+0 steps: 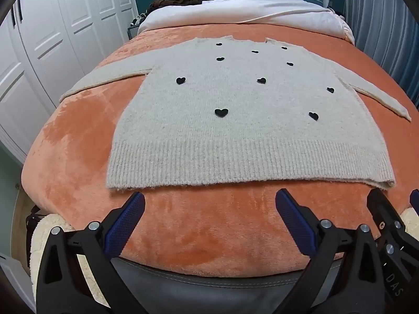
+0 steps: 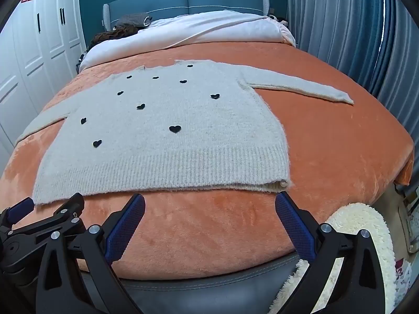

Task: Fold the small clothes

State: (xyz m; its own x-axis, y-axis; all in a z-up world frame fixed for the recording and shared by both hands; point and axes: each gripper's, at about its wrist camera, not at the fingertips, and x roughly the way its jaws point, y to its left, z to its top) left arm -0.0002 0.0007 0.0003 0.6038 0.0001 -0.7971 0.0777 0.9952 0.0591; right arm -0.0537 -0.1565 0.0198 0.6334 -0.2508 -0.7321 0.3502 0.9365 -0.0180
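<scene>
Grey knit sweater (image 1: 235, 110) with black hearts lies flat on the orange blanket (image 1: 65, 157), sleeves spread toward both side edges, ribbed hem nearest the bed's foot edge. Left gripper (image 1: 209, 204) and right gripper (image 2: 209, 204) hang just short of the hem, jaws spread wide, holding nothing, not touching the knit.

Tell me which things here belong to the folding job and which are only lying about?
For the job: sweater, left gripper, right gripper, both open and empty.

Lying about: white duvet, dark clothes near the headboard, fluffy cream rug, wardrobe.
</scene>
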